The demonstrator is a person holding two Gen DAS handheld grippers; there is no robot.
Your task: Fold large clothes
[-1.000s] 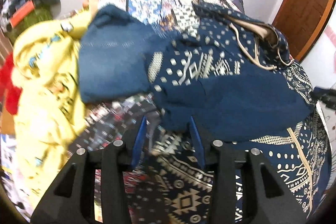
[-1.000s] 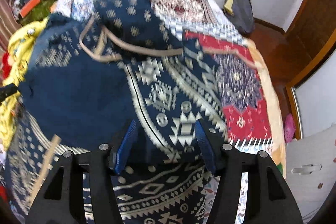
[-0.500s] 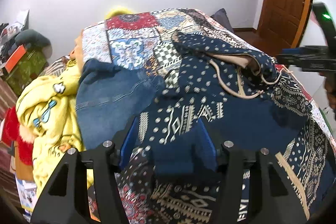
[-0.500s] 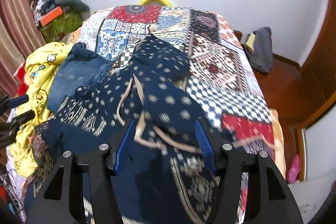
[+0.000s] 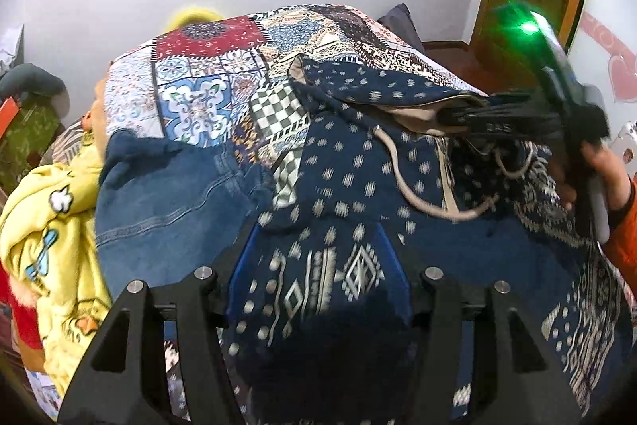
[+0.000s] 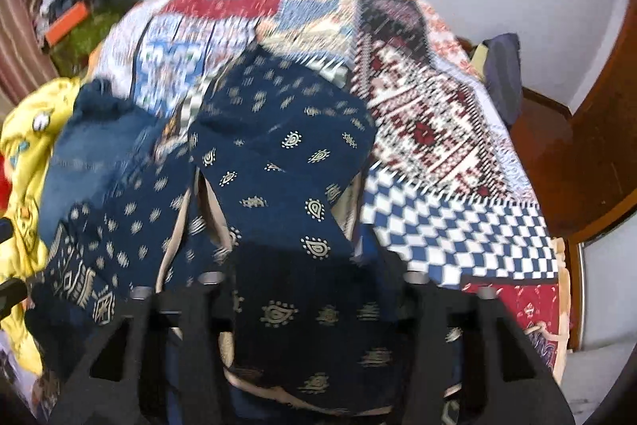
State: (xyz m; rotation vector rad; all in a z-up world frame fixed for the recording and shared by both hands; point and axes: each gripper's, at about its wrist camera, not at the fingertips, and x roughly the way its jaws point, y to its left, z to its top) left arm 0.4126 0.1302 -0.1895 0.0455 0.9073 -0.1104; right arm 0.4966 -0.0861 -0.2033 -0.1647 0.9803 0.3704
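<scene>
Navy patterned garment (image 5: 350,186) lies spread over the near half of the patchwork bedspread (image 5: 223,74), its dotted hood end pointing toward the bedspread's far edge, beige drawstring (image 5: 402,178) looping across it. Left gripper (image 5: 318,265) has its blue fingers (image 5: 239,265) set wide with a bunched fold of the navy cloth filling the gap between them (whether it is truly pinched, cannot tell). Right gripper (image 6: 314,273) likewise has navy cloth heaped between its fingers, tips hidden by fabric and blur, so its hold cannot be told either. In the left view the right gripper shows as a black body by the hood opening, green light on. Blue denim piece (image 5: 167,202) lies on the bedspread's left side, touching the garment; yellow printed garment (image 5: 51,210) lies beyond the denim, at the bedspread's left edge.
</scene>
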